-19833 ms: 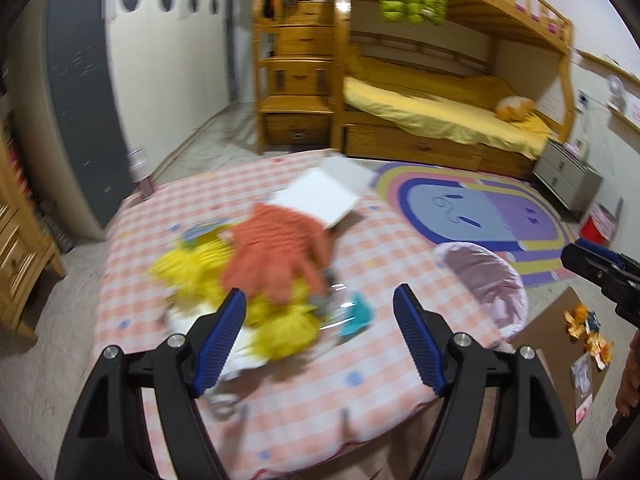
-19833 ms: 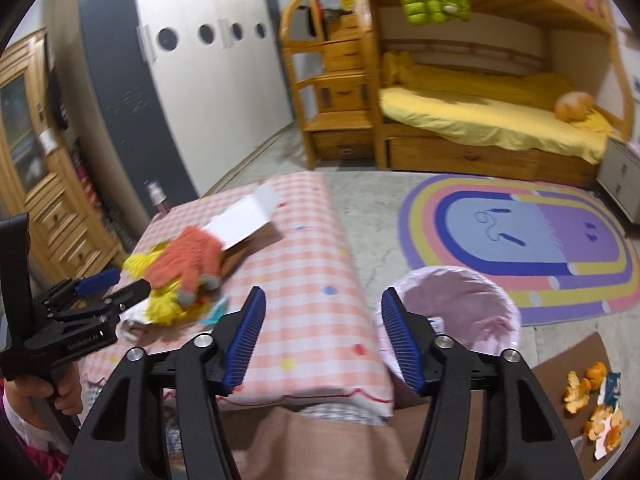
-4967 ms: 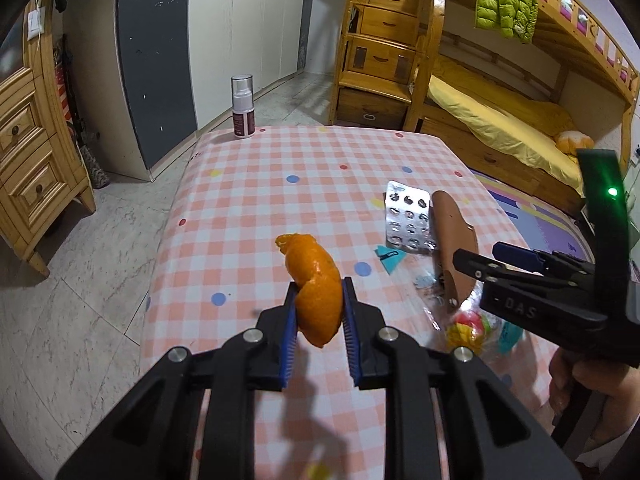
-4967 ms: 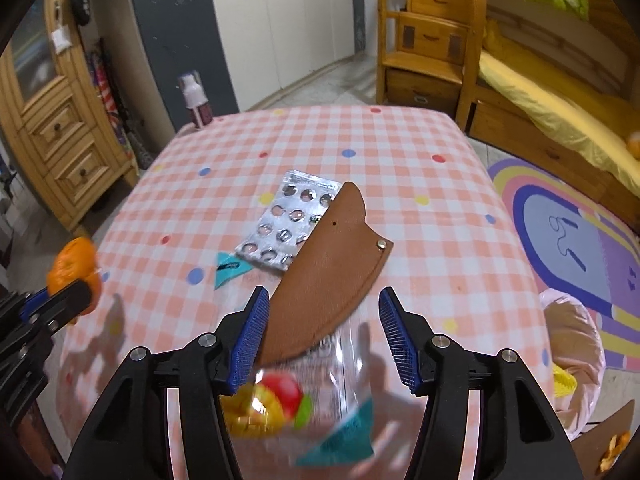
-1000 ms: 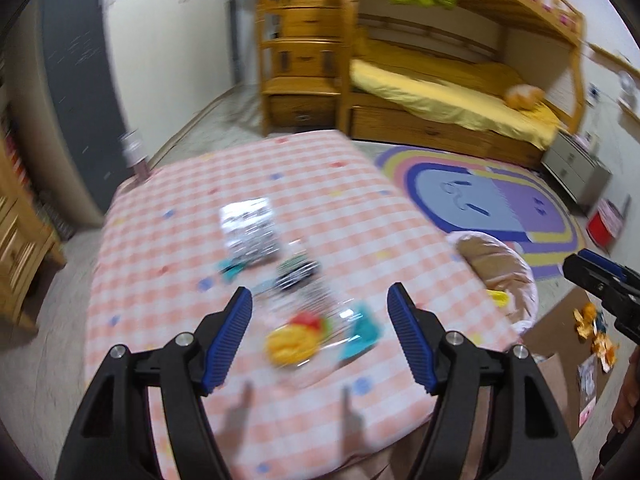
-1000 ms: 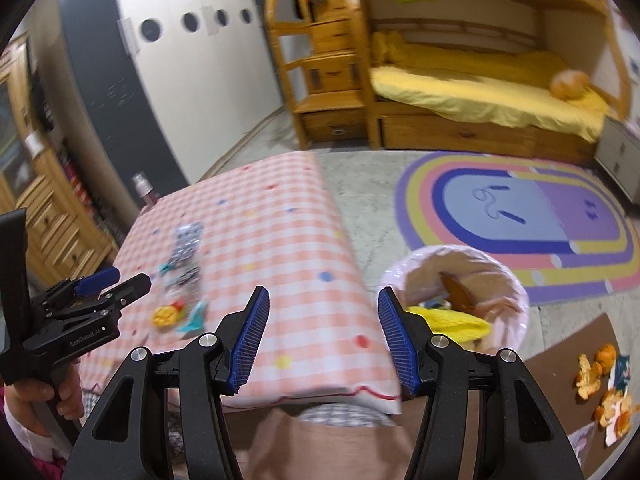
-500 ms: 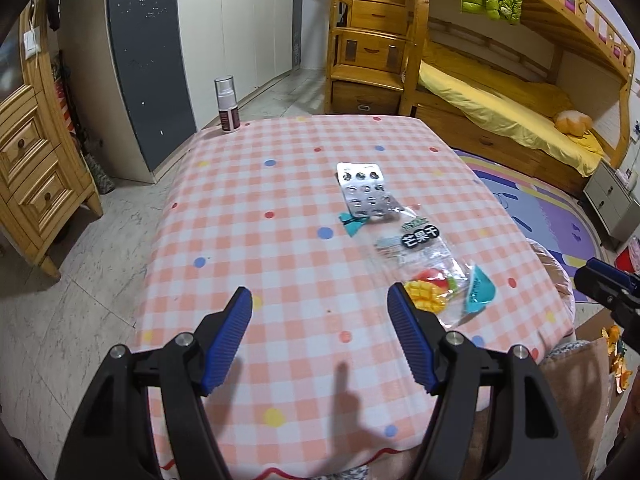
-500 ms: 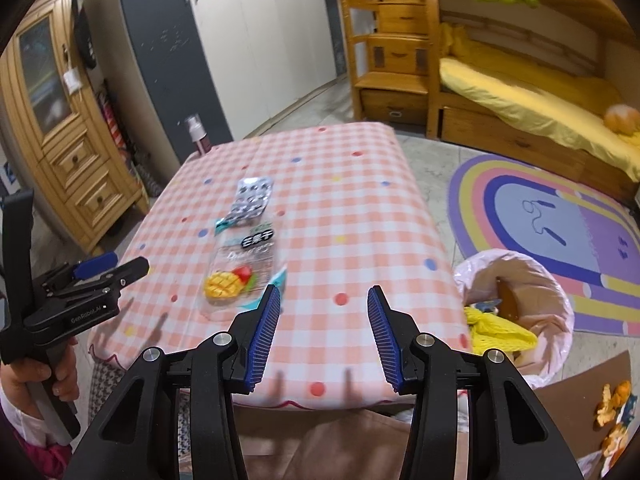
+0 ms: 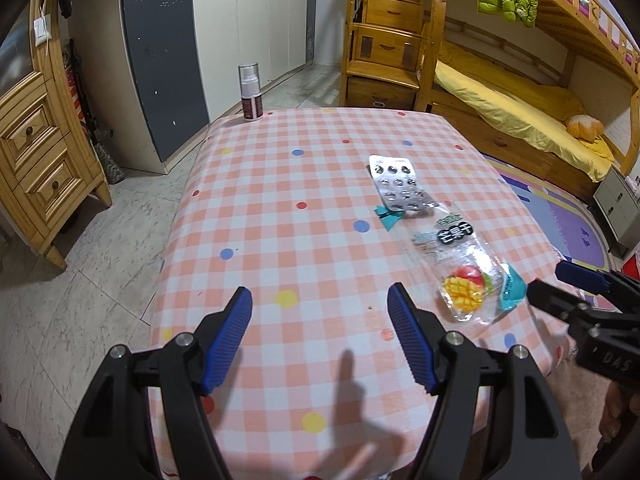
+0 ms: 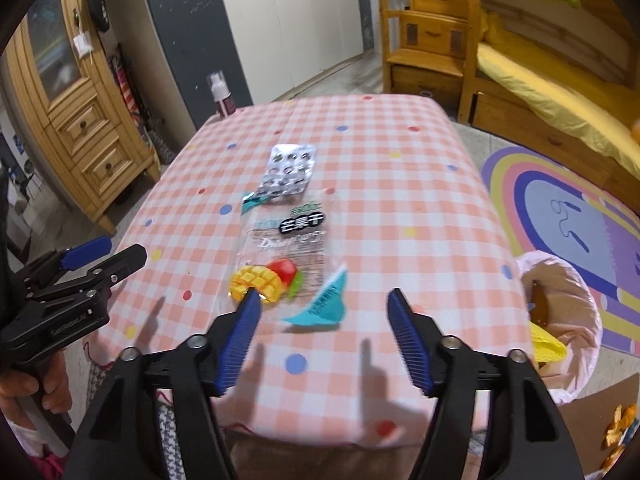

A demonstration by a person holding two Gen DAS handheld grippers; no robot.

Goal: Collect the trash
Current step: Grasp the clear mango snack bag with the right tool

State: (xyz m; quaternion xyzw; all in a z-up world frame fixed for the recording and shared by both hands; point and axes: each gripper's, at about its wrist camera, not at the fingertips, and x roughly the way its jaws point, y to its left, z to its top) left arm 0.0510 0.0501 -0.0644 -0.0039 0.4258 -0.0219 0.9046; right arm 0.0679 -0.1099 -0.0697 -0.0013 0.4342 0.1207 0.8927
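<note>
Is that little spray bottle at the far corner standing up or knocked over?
Standing upright: the white-capped dark spray bottle rests on its base, cap pointing up.

The left claw fills the lower middle of its own view, blue-padded fingers spread wide with nothing between them. The right claw sits likewise low in its view, fingers apart and empty. A hand at the lower left grips the left claw's handle.
</note>
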